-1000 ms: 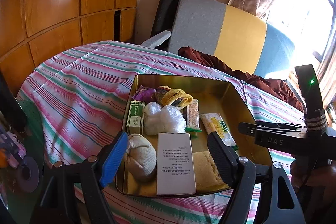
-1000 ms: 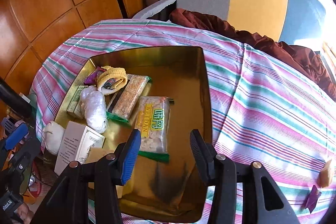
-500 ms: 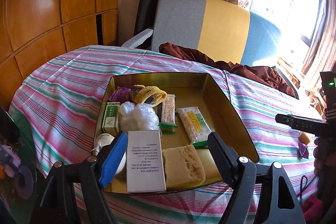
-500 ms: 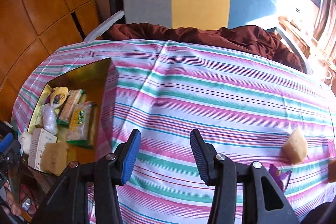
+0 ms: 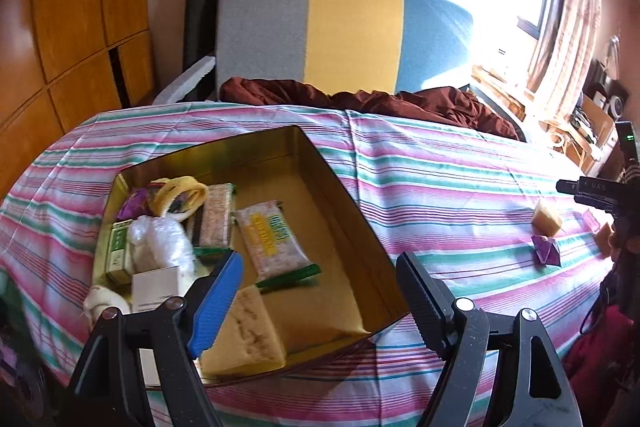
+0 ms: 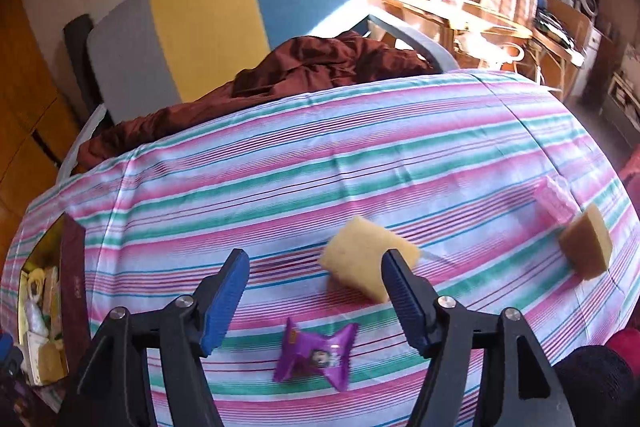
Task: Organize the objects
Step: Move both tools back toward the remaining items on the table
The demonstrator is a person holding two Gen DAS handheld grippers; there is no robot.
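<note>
Swung rightward, right gripper (image 6: 314, 301) jaws spread above purple wrapper (image 6: 316, 357), yellow sponge (image 6: 366, 259) just beyond.

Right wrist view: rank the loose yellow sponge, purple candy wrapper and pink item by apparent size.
1. Yellow sponge, largest.
2. Purple candy wrapper, though it lies nearer the camera, so unsure.
3. Pink item, smallest, farther and blurred.

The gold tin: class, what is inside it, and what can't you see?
Inside the gold tin: yellow sponge, two cracker packs, clear bag, green box, white box, purple wrapper. The left hand-held gripper hides the near corner.
</note>
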